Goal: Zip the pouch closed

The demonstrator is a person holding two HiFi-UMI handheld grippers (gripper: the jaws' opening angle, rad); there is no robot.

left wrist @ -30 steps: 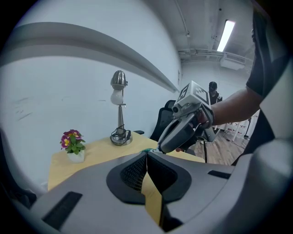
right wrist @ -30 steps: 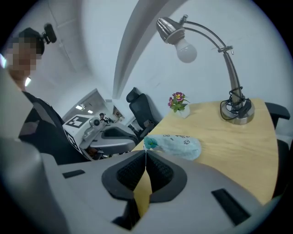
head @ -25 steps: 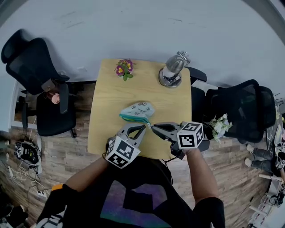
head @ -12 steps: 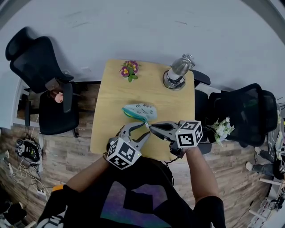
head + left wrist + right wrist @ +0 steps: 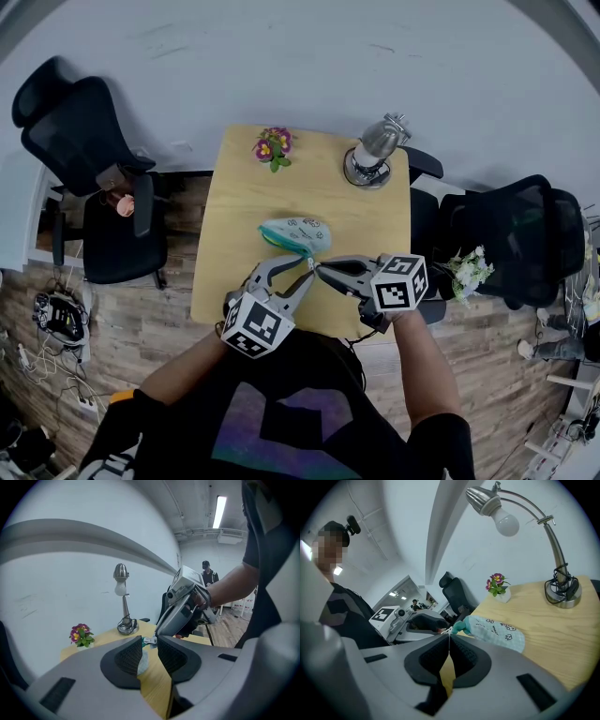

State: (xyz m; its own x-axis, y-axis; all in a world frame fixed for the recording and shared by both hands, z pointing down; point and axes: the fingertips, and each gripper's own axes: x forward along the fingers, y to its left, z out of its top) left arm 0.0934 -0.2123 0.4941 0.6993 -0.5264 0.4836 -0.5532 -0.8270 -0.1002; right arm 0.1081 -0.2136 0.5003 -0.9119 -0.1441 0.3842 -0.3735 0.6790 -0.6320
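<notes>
Two grippers work the pouch [image 5: 296, 233] on the table [image 5: 244, 187]: my right gripper [image 5: 322, 269] pinches the zip pull [image 5: 150, 640], while my left gripper [image 5: 305, 272], jaws closing, brackets the teal corner [image 5: 461, 627], presumably to anchor it.

Room on the table [image 5: 225, 244]: left half bare, back edge taken.
Bare wood lies left of the pouch [image 5: 295, 233] and between it and the lamp [image 5: 373, 155]; flowers [image 5: 274, 146] stand at the back edge; left chair [image 5: 112, 234] and right chair [image 5: 511, 234] flank it.

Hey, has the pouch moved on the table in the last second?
No. The pouch sits just as far from the lamp base and flower pot as before.
</notes>
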